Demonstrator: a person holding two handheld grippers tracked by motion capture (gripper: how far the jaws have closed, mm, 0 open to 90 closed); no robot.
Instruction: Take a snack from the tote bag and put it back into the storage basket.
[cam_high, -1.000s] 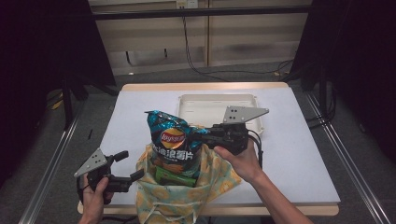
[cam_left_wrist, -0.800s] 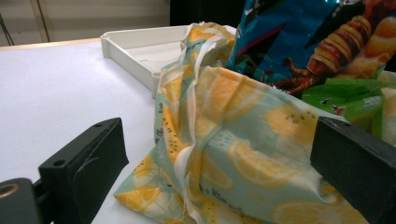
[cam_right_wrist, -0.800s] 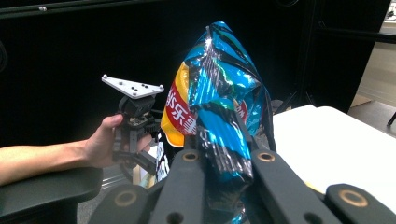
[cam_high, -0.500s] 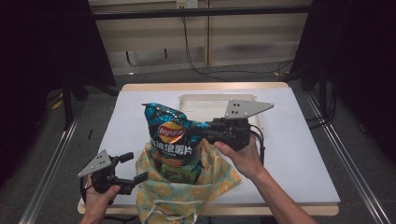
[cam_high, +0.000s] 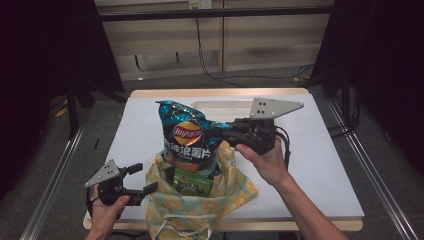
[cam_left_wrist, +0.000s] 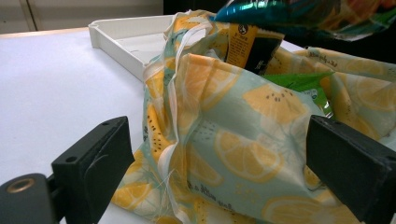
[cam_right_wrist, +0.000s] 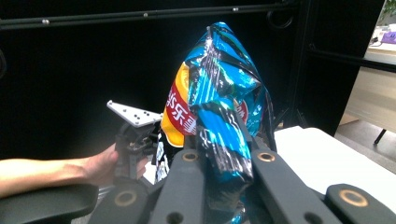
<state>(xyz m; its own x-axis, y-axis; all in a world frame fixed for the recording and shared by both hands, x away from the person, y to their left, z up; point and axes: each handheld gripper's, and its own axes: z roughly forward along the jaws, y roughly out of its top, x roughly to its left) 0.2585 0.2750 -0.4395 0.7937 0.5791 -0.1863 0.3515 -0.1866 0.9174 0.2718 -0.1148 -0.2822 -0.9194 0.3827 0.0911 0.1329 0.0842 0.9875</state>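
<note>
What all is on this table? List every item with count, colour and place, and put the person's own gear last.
Chip bag: one, blue with a red and yellow logo, partly out of the cloth bag, pinched by the right gripper.
Cloth bag: one, pale green with a yellow lemon print, front edge of the table.
Green packet: one, green, inside the cloth bag.
Tray: one, white, far side of the table.
Table: one, white top.
Left gripper: one, black, open beside the cloth bag.
Right gripper: one, black, shut on the chip bag.

Worktop (cam_high: 325, 165): white surface with a light wooden edge.
Far side: shallow white tray (cam_high: 220, 107), lying flat.
Near edge: lemon-print cloth bag (cam_high: 235, 185), resting open on the worktop.
</note>
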